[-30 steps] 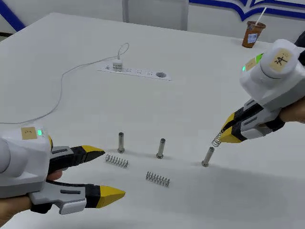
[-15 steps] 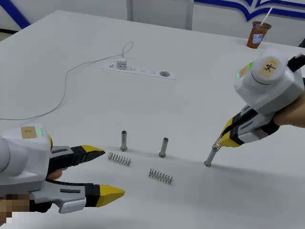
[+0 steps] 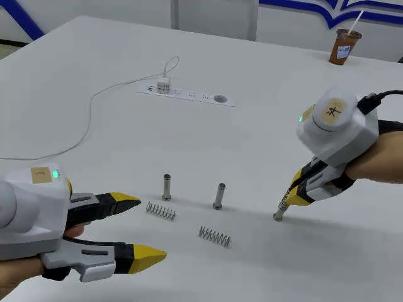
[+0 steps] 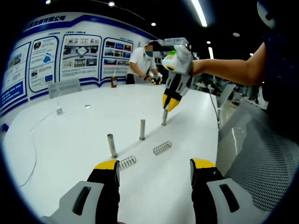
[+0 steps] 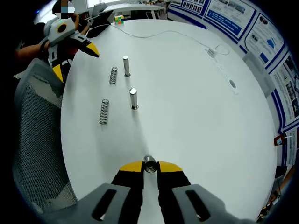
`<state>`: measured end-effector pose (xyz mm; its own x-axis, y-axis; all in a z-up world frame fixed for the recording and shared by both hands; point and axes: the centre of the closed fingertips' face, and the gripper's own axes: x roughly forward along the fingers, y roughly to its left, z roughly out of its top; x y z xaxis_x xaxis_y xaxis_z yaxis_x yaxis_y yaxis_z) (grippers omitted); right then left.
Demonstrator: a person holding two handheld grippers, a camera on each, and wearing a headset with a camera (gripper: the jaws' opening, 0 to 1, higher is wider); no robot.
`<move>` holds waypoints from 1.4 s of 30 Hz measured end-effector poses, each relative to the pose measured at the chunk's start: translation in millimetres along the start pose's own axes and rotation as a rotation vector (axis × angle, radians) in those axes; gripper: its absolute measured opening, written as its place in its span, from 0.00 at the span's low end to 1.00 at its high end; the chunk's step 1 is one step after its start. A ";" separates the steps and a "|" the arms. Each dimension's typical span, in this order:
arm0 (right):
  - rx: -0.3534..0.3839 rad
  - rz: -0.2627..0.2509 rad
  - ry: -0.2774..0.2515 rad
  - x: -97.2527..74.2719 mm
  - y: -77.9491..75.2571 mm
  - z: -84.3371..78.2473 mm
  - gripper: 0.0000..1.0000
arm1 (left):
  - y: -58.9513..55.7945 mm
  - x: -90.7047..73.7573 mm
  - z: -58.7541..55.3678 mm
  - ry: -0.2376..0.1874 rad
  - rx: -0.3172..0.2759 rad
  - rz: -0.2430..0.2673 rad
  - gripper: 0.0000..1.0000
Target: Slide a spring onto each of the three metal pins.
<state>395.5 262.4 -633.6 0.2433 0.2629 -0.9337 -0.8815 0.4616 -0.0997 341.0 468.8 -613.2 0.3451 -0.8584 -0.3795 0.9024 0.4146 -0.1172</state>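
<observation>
Head view, nearest first: the white-and-grey left gripper with yellow tips [image 3: 151, 228] hangs over the white tabletop [image 3: 252, 138], jaws spread wide with nothing between them. Just beyond its tips lie two loose steel coil springs, both flat on the table: the nearer spring [image 3: 214, 236] in front of the middle pin, and the farther spring [image 3: 160, 211] just beside the left pin. Three short upright steel pins stand in a row: the left pin [image 3: 167, 187], the middle pin [image 3: 219, 195] and the right pin [image 3: 278, 216]. The first two are bare. A third spring [image 3: 284, 205] sits over the top of the right pin, and the matching right gripper [image 3: 293, 199] pinches it there. In the right gripper view, the nearly closed jaws flank the coil and pin top. Farther back lie one white power strip [image 3: 186, 95] with a white cable [image 3: 88, 116], then one brown drink cup with a straw [image 3: 343, 45].
</observation>
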 end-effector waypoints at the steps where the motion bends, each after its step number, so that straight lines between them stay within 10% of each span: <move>1: 0.000 -0.002 0.002 1.7 -0.6 -0.4 0.12 | 0.0 -0.3 -0.1 0.000 0.000 0.001 0.62; 29: 0.051 -0.019 0.003 16.7 -12.2 -20.4 0.20 | -1.5 0.0 -2.0 0.003 -0.006 0.004 0.62; 42: 0.099 -0.010 -0.005 11.5 20.4 -37.0 0.21 | -2.5 3.0 -2.8 0.003 -0.007 -0.009 0.62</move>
<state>365.4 243.4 -659.1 0.2540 0.2624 -0.9309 -0.8350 0.5453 -0.0741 339.1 466.0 -616.7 0.3359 -0.8614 -0.3809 0.9038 0.4087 -0.1271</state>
